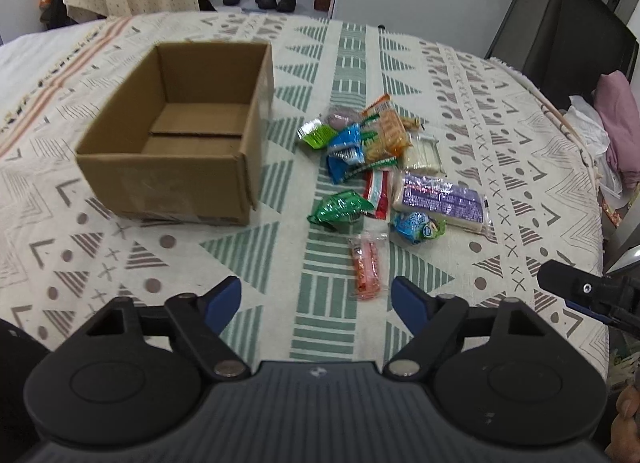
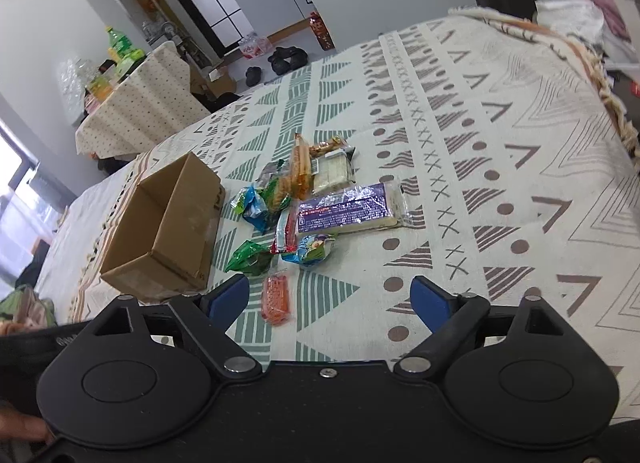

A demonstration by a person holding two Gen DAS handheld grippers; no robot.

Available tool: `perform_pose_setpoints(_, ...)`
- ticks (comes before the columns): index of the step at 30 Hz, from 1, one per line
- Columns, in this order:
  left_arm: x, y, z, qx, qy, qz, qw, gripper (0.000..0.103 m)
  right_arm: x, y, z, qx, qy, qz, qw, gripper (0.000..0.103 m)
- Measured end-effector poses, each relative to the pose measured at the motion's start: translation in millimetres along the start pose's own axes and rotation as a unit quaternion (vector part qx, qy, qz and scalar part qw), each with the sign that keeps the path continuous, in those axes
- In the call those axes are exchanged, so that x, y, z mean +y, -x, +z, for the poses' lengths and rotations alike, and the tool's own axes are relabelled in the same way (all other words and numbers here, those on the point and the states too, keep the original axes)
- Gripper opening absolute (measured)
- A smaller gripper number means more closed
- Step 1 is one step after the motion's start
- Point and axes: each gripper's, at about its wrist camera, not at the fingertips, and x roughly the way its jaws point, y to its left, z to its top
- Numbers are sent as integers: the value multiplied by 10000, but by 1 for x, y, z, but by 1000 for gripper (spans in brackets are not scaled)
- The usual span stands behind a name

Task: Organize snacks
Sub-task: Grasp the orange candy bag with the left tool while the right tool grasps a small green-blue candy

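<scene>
Hovering with fingers spread and holding nothing, the left gripper (image 1: 316,299) and right gripper (image 2: 330,299) face the snacks (image 1: 384,167), heaped just ahead beside the empty cardboard box (image 1: 176,179), handy for loading.

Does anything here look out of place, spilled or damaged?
Nothing looks damaged. The snacks lie in a loose, overlapping heap on the patterned cloth beside the cardboard box, which is open and empty. The orange packet lies apart, nearest the grippers.

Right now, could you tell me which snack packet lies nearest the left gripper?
The orange-pink packet, lying alone on the cloth just ahead of the open left gripper; the other snacks sit farther back.
</scene>
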Motion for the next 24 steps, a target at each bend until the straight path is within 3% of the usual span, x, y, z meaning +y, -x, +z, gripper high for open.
perform_pose_setpoints(3,-4,-15,2,114,91,-93,9998,70,-4,-12,2,63,-102,25,9999,85)
perform_pose_setpoints(9,-16,-44,7,284,203,-243,9991,62,-15,-35,10,226,-402,228,9987,76)
perform_pose_setpoints(21,-32,-99,11,706,427,-409,9958,50,-30,-72,22,351,-821,216,9958,70)
perform_pose_setpoints(24,-36,-110,10,847,489,-455,9942,43,-34,-80,24,378,-922,187,9948,70)
